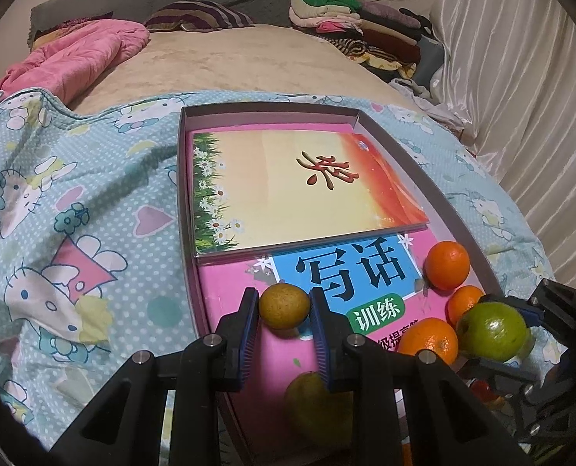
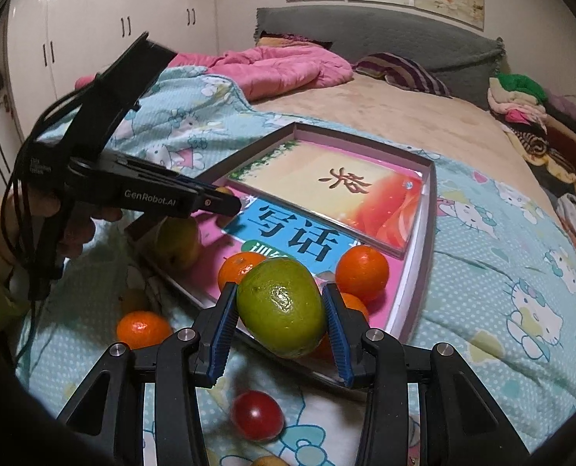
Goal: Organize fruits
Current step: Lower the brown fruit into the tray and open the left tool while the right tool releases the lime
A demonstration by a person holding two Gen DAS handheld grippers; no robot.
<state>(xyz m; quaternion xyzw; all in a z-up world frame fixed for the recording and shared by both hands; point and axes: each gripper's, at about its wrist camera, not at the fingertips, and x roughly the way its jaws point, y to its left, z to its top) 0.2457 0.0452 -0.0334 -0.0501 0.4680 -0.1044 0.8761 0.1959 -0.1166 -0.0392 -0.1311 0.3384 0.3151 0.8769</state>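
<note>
My left gripper (image 1: 284,301) is shut on a small yellow-brown fruit (image 1: 284,308), held just above the pink book in a shallow box (image 1: 182,194). My right gripper (image 2: 280,305) is shut on a large green fruit (image 2: 282,310) over the box's near corner. That green fruit (image 1: 493,330) also shows at the right of the left wrist view. Three oranges (image 2: 361,272) lie together in that corner of the box. A yellow fruit (image 2: 179,244) sits at the box's near left end, under the left gripper (image 2: 225,200).
On the blue patterned blanket in front of the box lie an orange (image 2: 142,328), a red fruit (image 2: 256,413) and a small yellow fruit (image 2: 134,299). Two books fill the box floor. A pink quilt (image 2: 280,66) and piled clothes (image 2: 528,116) lie farther back on the bed.
</note>
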